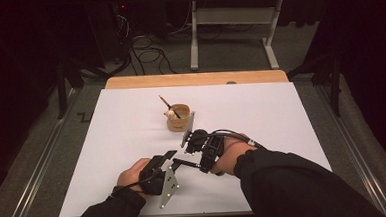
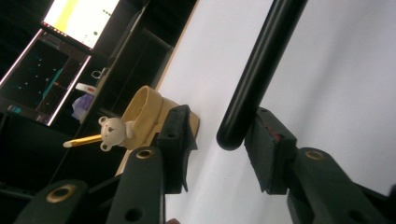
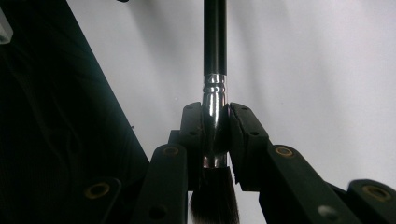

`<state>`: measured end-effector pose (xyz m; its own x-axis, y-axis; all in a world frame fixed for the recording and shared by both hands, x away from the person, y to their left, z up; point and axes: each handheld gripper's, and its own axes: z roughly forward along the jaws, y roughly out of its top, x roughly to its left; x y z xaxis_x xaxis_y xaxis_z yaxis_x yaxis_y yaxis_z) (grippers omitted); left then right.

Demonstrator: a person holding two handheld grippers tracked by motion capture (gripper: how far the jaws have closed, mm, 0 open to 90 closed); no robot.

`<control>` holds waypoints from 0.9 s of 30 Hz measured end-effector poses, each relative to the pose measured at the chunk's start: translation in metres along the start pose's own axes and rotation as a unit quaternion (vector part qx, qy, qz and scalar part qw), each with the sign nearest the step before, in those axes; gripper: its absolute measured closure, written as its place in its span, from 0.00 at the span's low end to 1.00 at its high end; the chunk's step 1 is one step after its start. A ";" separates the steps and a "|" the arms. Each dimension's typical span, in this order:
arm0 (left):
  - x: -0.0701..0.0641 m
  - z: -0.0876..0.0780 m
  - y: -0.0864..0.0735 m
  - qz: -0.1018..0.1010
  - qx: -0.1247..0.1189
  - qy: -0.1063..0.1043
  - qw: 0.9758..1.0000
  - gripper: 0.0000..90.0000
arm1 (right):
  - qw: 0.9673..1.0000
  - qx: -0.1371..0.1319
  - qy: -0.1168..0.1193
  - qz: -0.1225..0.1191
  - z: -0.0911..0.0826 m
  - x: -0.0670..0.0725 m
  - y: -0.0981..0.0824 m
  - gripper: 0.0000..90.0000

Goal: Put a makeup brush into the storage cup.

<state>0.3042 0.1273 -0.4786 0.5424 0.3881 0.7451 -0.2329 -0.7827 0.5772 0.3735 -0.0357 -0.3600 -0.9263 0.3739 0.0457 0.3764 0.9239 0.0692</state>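
A black-handled brush (image 1: pixel 185 163) lies level above the white sheet (image 1: pixel 281 119), between my two grippers. My right gripper (image 1: pixel 200 164) is shut on its silver ferrule (image 3: pixel 214 93), and the dark bristles (image 3: pixel 212 200) poke back past the pads. The rounded end of the handle (image 2: pixel 261 70) sits between the jaws of my left gripper (image 2: pixel 219 154), close against one pad, with a clear gap to the other. A small wooden cup (image 1: pixel 179 116) stands behind them. It holds a pencil topped with a white bear (image 2: pixel 112 132).
The white sheet covers a wooden tabletop (image 1: pixel 194 79). Metal rails run along both sides of the table. A white desk frame (image 1: pixel 231 21) and loose cables (image 1: pixel 148 53) sit on the floor beyond. A lit screen (image 2: pixel 79 18) glows in the left gripper view.
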 end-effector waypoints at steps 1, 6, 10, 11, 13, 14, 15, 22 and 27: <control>0.000 0.000 0.000 0.001 0.000 0.000 1.000 0.70 | 1.000 0.001 0.000 -0.001 0.000 0.000 0.000 0.87; -0.002 0.000 0.000 0.011 0.003 -0.002 1.000 0.75 | 1.000 0.001 0.001 0.000 0.002 -0.001 0.001 0.87; -0.002 0.000 0.000 0.016 0.004 -0.008 1.000 0.78 | 1.000 0.004 0.002 0.000 0.003 -0.001 0.002 0.87; -0.002 0.000 0.000 0.017 0.004 -0.009 1.000 0.79 | 1.000 0.002 0.002 0.000 0.003 -0.001 0.003 0.87; -0.002 0.000 0.000 0.019 0.005 -0.010 1.000 0.81 | 1.000 0.000 0.003 -0.001 0.004 -0.001 0.003 0.87; -0.002 0.000 0.000 0.021 0.005 -0.011 1.000 0.82 | 1.000 0.004 0.003 -0.001 0.003 -0.001 0.004 0.87; -0.002 0.000 0.000 0.022 0.006 -0.011 1.000 0.82 | 1.000 0.002 0.003 -0.001 0.004 -0.001 0.004 0.87; -0.003 0.002 -0.001 0.026 0.012 -0.015 0.999 0.84 | 1.000 0.002 0.001 -0.001 0.003 -0.001 0.004 0.87; -0.003 0.002 -0.001 0.032 0.017 -0.016 0.999 0.85 | 1.000 -0.002 -0.003 -0.003 0.001 -0.001 0.005 0.86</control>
<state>0.3044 0.1257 -0.4821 0.5524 0.3220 0.7689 -0.2396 -0.8221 0.5165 0.3758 -0.0318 -0.3605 -0.9284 0.3693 0.0401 0.3714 0.9255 0.0744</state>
